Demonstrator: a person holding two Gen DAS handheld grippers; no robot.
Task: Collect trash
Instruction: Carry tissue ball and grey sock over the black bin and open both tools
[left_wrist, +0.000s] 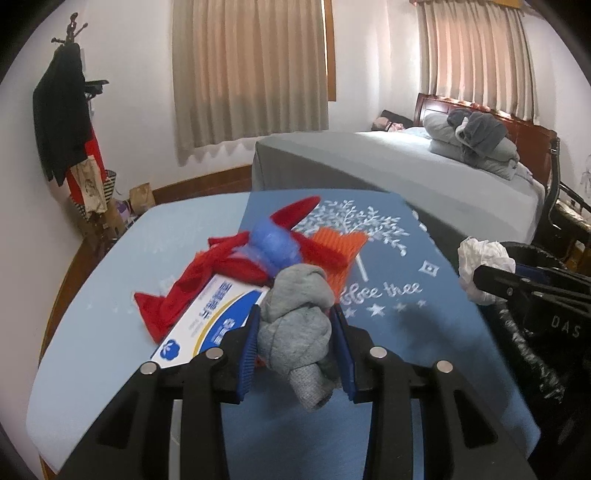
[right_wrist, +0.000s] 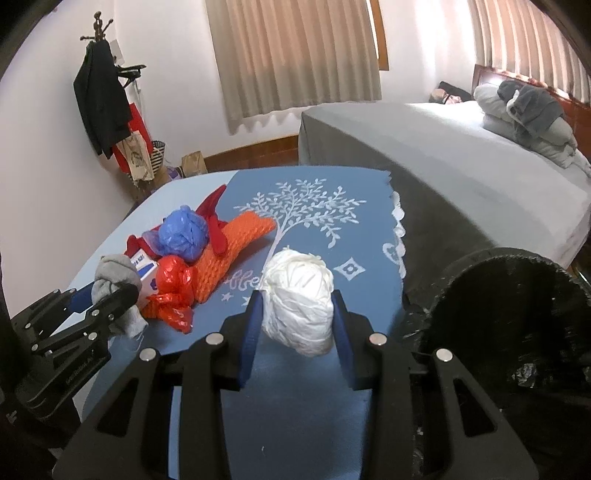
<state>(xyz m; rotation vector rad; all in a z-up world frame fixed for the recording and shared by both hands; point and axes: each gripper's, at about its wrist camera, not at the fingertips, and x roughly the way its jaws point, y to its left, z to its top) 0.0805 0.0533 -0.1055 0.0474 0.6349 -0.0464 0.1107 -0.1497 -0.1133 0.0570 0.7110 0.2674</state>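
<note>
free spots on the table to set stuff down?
Bare: the blue tree-print mat from the tree toward its far edge, and the pale blue tabletop left of the pile. Crowded: red rags, orange knit and blue crumpled bag around the white-and-blue box.

White script ending "thee" is being shown on the blue tree-printed cloth; "DAS" on the black gripper body, at three o'clock.

Your two wrist cameras look down close over the table, left beside right, sharing table and bed.
</note>
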